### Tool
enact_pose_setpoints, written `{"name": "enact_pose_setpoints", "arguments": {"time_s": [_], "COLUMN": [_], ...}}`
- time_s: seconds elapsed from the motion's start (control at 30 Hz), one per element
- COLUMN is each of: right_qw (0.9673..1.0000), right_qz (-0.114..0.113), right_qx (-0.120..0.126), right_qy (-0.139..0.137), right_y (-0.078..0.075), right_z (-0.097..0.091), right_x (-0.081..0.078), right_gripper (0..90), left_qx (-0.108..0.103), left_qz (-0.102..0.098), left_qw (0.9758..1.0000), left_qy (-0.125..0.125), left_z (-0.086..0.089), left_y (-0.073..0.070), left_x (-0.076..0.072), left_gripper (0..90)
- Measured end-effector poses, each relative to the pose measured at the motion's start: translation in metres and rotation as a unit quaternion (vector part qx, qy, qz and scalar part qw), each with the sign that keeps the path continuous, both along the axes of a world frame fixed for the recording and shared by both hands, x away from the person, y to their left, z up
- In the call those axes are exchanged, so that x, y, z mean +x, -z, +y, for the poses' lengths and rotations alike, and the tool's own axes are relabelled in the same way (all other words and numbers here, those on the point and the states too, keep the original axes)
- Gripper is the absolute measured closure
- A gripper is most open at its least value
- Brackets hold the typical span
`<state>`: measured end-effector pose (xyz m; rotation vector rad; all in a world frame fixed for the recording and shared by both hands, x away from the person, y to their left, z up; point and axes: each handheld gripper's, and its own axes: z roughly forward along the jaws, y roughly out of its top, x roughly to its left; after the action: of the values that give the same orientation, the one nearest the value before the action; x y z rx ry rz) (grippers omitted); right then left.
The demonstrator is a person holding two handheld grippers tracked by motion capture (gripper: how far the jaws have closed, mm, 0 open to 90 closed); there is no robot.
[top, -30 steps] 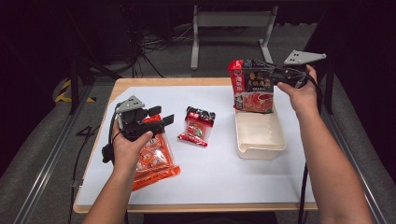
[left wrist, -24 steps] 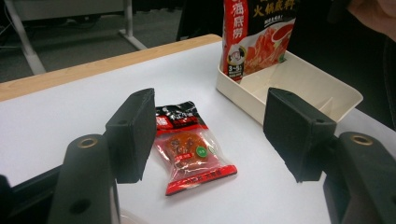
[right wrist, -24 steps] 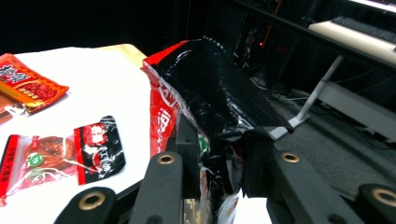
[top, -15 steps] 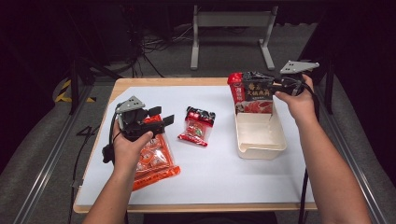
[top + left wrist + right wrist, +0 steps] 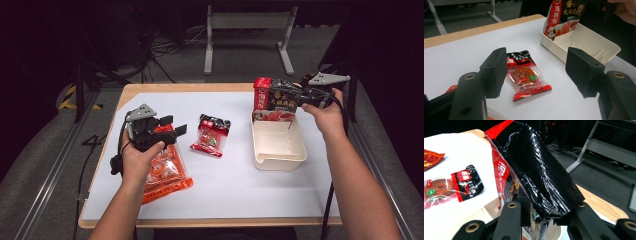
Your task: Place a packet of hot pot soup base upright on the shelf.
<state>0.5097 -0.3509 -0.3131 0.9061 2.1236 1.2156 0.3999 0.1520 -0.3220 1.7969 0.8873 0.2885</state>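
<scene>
My left gripper (image 5: 167, 129) spread and empty above the orange packet (image 5: 165, 172), small red snack packet (image 5: 211, 135) mid-table, my right gripper (image 5: 280, 97) pinching the red-and-black pouch (image 5: 272, 100), its lower end in the cream tray (image 5: 280, 150).

The left gripper (image 5: 172, 126) hangs low at the near left, held level with its jaws spread wide and nothing between them. The right gripper (image 5: 280, 97), at the far right, points leftward on an outstretched forearm, its jaws clamped, having just been closing.
</scene>
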Motion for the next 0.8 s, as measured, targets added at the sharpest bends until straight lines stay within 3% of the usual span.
{"name": "enact_pose_setpoints", "arguments": {"time_s": [0.17,0.43,0.67,0.8], "right_qw": [1.0000,0.9987,0.9984,0.9972], "right_qz": [0.001,-0.015,-0.015,-0.013], "right_qx": [0.002,0.046,0.047,0.062], "right_qy": [0.004,0.016,0.028,0.038], "right_y": [-0.001,-0.007,-0.013,-0.016], "right_z": [0.001,-0.005,-0.013,-0.016], "right_x": [-0.001,-0.009,-0.021,-0.032], "right_gripper": [67.8,40.4,29.5,27.1], "left_qx": [0.007,0.030,0.045,0.050], "left_qz": [0.001,0.006,0.005,0.002], "left_qw": [1.0000,0.9995,0.9989,0.9987], "left_qy": [-0.001,0.007,0.010,0.003], "left_z": [0.003,0.004,0.013,0.021], "left_y": [0.002,0.008,0.014,0.021], "left_x": [-0.001,-0.007,-0.018,-0.024], "left_gripper": [34.7,34.0,32.5,32.4]}}
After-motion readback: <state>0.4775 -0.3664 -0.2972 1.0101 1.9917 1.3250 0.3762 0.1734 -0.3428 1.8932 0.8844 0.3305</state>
